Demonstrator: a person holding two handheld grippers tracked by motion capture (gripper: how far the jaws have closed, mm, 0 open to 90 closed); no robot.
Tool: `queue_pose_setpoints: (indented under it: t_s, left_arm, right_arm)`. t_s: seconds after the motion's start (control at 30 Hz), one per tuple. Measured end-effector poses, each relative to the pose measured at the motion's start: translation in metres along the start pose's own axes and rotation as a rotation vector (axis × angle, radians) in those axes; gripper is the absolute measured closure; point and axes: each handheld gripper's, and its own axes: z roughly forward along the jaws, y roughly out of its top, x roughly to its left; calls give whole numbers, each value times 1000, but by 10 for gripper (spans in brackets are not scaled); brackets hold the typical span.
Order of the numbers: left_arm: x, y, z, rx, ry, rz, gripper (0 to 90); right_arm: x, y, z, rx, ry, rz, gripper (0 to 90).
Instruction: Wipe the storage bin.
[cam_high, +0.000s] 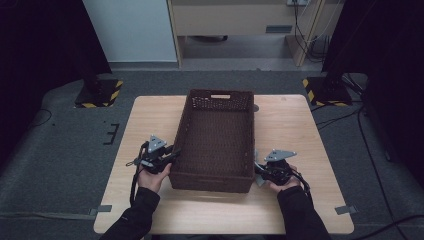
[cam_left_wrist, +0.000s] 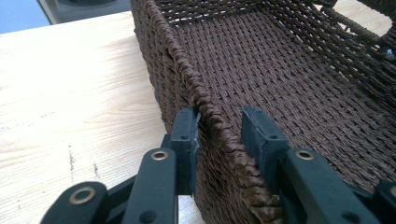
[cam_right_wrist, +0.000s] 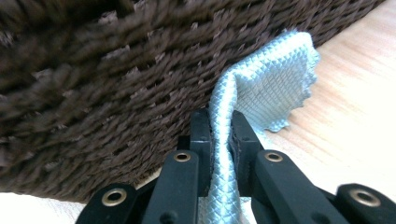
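A dark brown woven basket (cam_high: 215, 175) stands in the middle of the wooden table (cam_high: 150, 115). My left gripper (cam_high: 172, 155) is at its left wall near the front corner. In the left gripper view the jaws straddle the braided rim (cam_left_wrist: 196, 88). The left gripper (cam_left_wrist: 219, 123) is open: one pad rests against the outside and the other stands a little off the inside. My right gripper (cam_high: 257, 172) is at the basket's right wall near the front. In the right gripper view, the right gripper (cam_right_wrist: 220, 126) is shut on a light blue textured cloth (cam_right_wrist: 275, 88), which lies against the basket wall (cam_right_wrist: 116, 70).
The basket's inside (cam_left_wrist: 280, 60) looks bare, with a handle cut-out in its far end wall (cam_high: 220, 96). Beyond the table are grey floor, two stands with yellow-black striped bases (cam_high: 100, 95) and cables (cam_high: 345, 117) at the right.
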Motion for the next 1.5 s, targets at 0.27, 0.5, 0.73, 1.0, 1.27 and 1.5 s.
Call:
queue_pose_setpoints:
  t_s: [0.27,0.5,0.73,1.0,1.27,1.5]
  left_arm:
    - [9,0,0,-3,17,-18,669]
    - [16,-2,-2,-6,9,-12,667]
    - [17,-1,-1,-1,6,-21,646]
    - [18,-2,-1,1,1,-26,638]
    - [18,-1,-1,4,0,-28,627]
    - [18,-1,-1,3,0,-31,622]
  right_arm:
    - [13,18,-41,-250,48,-21,831]
    - [16,12,-19,-147,63,-23,832]
    - [21,-1,3,-29,56,-30,830]
    - [23,9,-38,-209,57,-24,831]
    - [31,6,-35,-161,72,-62,831]
    - [35,-10,-13,-17,79,-54,831]
